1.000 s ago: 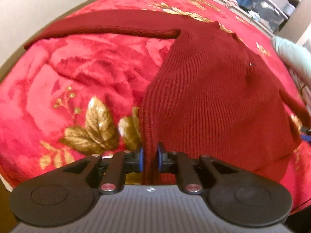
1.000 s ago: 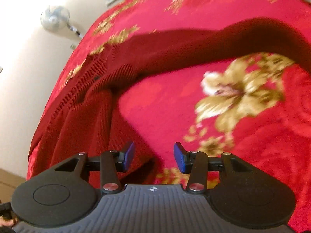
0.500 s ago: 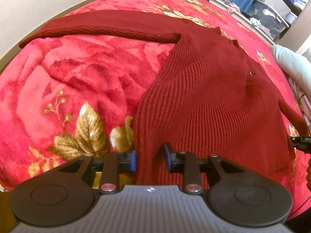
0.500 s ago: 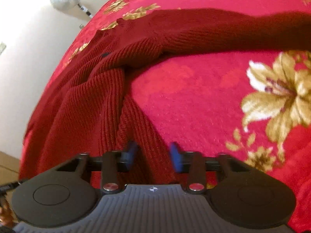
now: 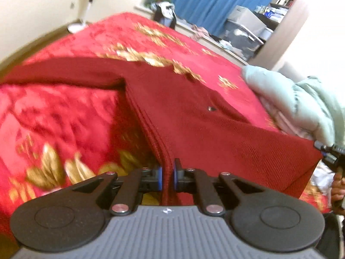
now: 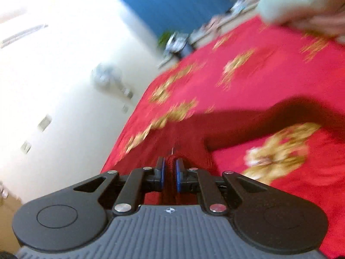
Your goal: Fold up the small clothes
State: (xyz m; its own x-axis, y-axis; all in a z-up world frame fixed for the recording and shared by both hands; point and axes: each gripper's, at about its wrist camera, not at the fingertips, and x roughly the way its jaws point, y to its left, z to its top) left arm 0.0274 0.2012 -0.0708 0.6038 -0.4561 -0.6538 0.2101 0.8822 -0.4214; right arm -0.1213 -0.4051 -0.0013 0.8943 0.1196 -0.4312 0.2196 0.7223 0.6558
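A dark red knitted sweater (image 5: 204, 116) lies front-up on a red bedspread (image 5: 54, 116) with gold flowers. One sleeve (image 5: 64, 71) stretches out to the left. My left gripper (image 5: 167, 168) is shut on the near left corner of the hem, which is raised off the bed. The hem runs taut to the right gripper (image 5: 330, 153) at the picture's right edge. In the right wrist view, the right gripper (image 6: 169, 166) has its jaws closing, and the pads press a bunched fold of the sweater (image 6: 248, 127) between them.
A pale green garment (image 5: 291, 99) is heaped on the bed to the right of the sweater. Behind the bed are a blue curtain (image 5: 207, 2), grey storage boxes (image 5: 243, 30) and a plant. A fan (image 6: 103, 75) stands by the white wall.
Both grippers closed on the sweater's hem and rose, lifting the near edge off the bed. The right jaws stood wide a second ago and now pinch the knit.
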